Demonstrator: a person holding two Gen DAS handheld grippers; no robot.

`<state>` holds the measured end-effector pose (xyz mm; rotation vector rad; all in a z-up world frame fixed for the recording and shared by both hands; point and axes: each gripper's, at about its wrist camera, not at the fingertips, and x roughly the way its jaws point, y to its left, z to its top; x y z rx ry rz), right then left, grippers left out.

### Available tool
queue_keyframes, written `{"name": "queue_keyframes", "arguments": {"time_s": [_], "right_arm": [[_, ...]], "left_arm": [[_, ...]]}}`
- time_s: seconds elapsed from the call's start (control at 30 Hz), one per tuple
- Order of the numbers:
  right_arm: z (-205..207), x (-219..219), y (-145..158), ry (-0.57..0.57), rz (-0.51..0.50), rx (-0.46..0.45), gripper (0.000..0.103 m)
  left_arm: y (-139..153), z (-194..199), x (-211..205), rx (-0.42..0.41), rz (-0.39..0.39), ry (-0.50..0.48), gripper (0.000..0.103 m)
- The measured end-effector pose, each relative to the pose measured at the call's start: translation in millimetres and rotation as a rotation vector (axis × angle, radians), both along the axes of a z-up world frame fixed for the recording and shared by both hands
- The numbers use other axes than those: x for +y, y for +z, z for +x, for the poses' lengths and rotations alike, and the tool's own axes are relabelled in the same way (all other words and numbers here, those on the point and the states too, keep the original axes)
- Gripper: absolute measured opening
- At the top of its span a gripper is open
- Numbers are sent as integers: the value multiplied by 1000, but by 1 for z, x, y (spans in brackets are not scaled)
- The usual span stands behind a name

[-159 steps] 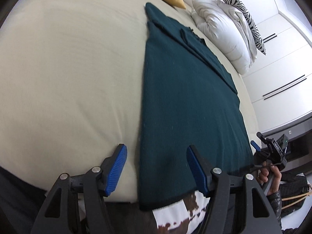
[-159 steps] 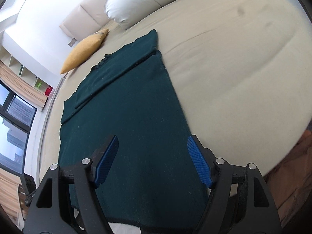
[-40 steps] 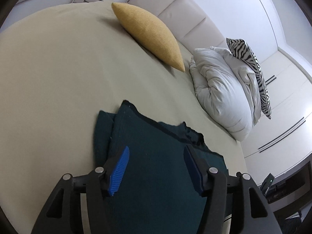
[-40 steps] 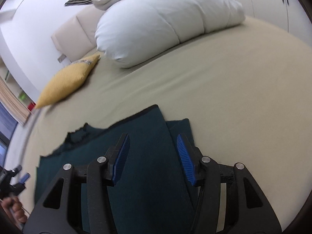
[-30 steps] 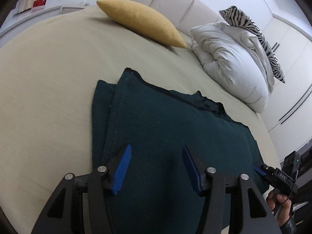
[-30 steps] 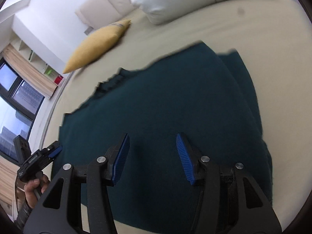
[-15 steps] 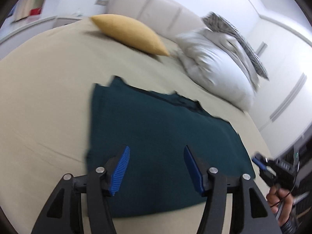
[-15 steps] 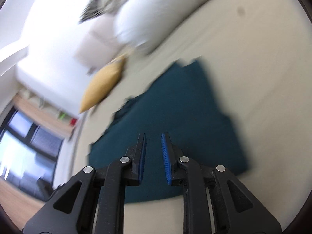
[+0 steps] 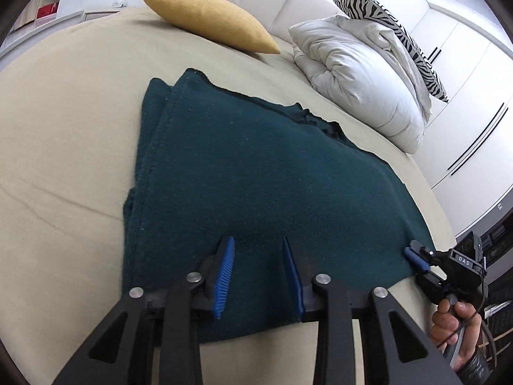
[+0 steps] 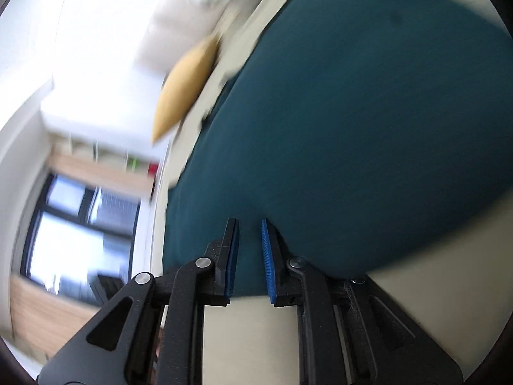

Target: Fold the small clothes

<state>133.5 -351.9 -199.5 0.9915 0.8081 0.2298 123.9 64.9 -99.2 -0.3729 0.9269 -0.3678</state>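
A dark green knitted garment lies folded in half on the beige bed; it also fills the blurred right wrist view. My left gripper hovers over the garment's near edge, jaws partly open with nothing between them. My right gripper is tilted above the garment's near edge, its blue pads a narrow gap apart and empty. The right gripper also shows in the left wrist view at the garment's right corner, held by a hand.
A yellow pillow lies at the head of the bed. A white duvet with a zebra-print cushion is bundled at the back right. White wardrobes stand to the right. A window shows at left.
The garment's lower half was folded up over its upper half. Both grippers pulled back to the near edge. The left jaws narrowed; the right gripper tilted and swung fast, blurring its view.
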Motion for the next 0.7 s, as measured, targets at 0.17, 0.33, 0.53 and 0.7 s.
{"name": "queue_keyframes", "arguments": {"time_s": [0.17,0.33,0.53,0.7], "right_arm": [[-47,-61,19,-195,-105,10,16],[-84,-96,49,-322,-232,3,24],[-84,-106,88,-268,-396,14,54],[-49,-77,91,-146,-562,99,31]], "left_arm": [[0,-5,9,3,-18,18,34],[-2,-5,15,20,-43,39,35],[-1,-4,5,13,-4,20,43],[-1,-4,5,12,0,19,44]]}}
